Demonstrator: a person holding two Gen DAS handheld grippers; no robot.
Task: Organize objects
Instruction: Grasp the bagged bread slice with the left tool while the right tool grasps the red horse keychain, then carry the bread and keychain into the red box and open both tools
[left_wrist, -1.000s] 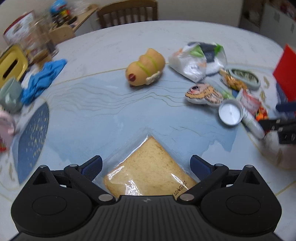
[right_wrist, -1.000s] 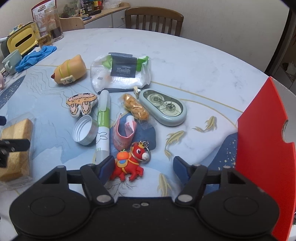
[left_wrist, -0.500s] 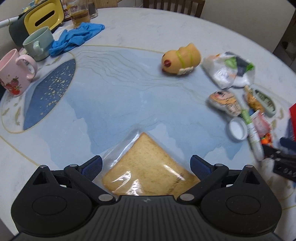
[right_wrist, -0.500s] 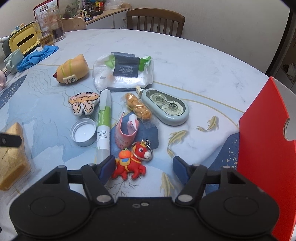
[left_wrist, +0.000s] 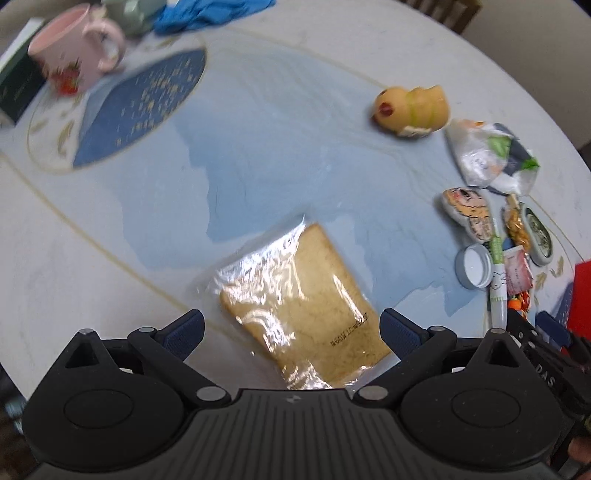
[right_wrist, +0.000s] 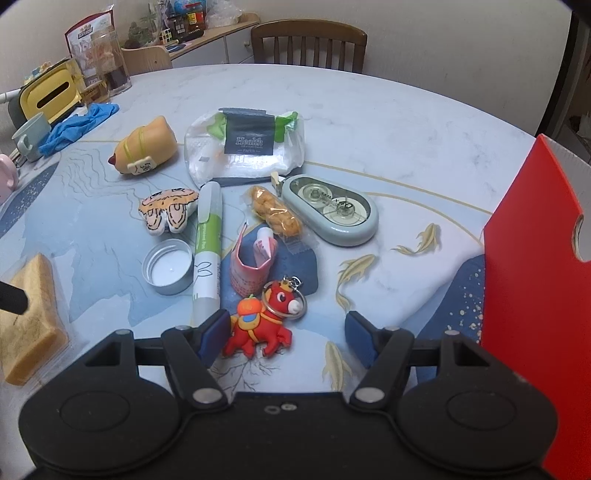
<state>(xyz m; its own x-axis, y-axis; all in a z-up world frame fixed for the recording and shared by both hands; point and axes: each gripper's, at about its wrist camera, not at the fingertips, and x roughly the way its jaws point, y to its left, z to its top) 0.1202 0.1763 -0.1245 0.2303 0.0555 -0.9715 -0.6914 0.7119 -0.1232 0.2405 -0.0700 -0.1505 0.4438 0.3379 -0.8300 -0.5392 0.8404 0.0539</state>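
Note:
A bagged slice of bread (left_wrist: 303, 295) lies on the table between the open jaws of my left gripper (left_wrist: 291, 328); it also shows at the left in the right wrist view (right_wrist: 29, 321). My right gripper (right_wrist: 286, 332) is open, with a red horse keychain (right_wrist: 266, 317) between its jaws. Beyond it lie a pink packet (right_wrist: 253, 262), a green-and-white tube (right_wrist: 208, 240), a metal lid (right_wrist: 168, 266), a snack bag (right_wrist: 275, 212), a grey tape dispenser (right_wrist: 332, 210), a plush (right_wrist: 168, 212), a yellow toy (right_wrist: 146, 151) and a tissue pack (right_wrist: 247, 147).
A red box (right_wrist: 535, 295) stands at the right. A pink mug (left_wrist: 74, 59), a green mug (right_wrist: 29, 134), a blue cloth (right_wrist: 77, 125), a yellow tissue box (right_wrist: 50, 92) and a glass jar (right_wrist: 109, 62) crowd the table's far left. A wooden chair (right_wrist: 308, 44) stands behind.
My left gripper has swung left and lifted, so the bread lies angled between its jaws and the pink mug comes into view. The right gripper has barely moved.

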